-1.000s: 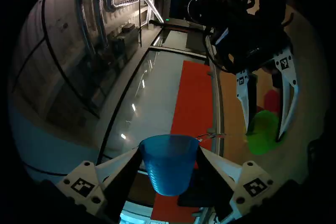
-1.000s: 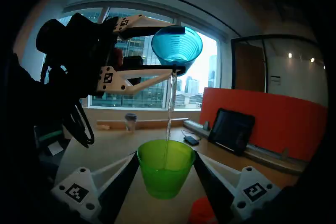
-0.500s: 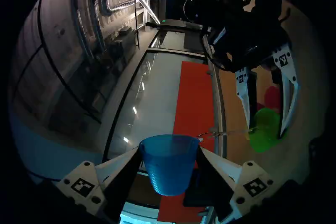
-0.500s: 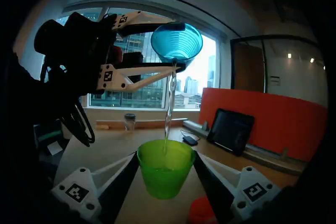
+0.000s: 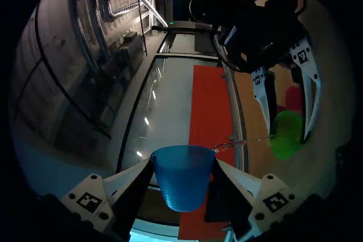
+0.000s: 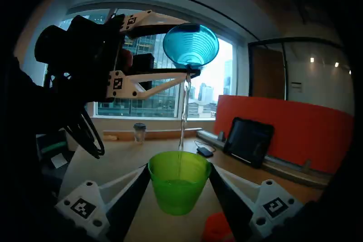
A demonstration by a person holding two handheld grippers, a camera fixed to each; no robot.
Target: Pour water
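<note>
Left gripper view: the left gripper (image 5: 183, 165) clamps the blue cup (image 5: 183, 180) between both fingers. A thin stream of water (image 5: 240, 141) runs from it to the green cup (image 5: 286, 136) ahead on the right. Right gripper view: the right gripper (image 6: 179, 176) grips that green cup (partly filled) directly below the tipped blue cup.

Translucent blue cup (image 5: 183, 178), translucent green cup (image 6: 179, 180), orange partition (image 6: 290, 128), black tablet (image 6: 249, 140).

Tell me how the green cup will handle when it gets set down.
The green cup looks translucent, likely thin plastic that may flex if squeezed. The water inside probably adds weight and could slosh if tilted.
</note>
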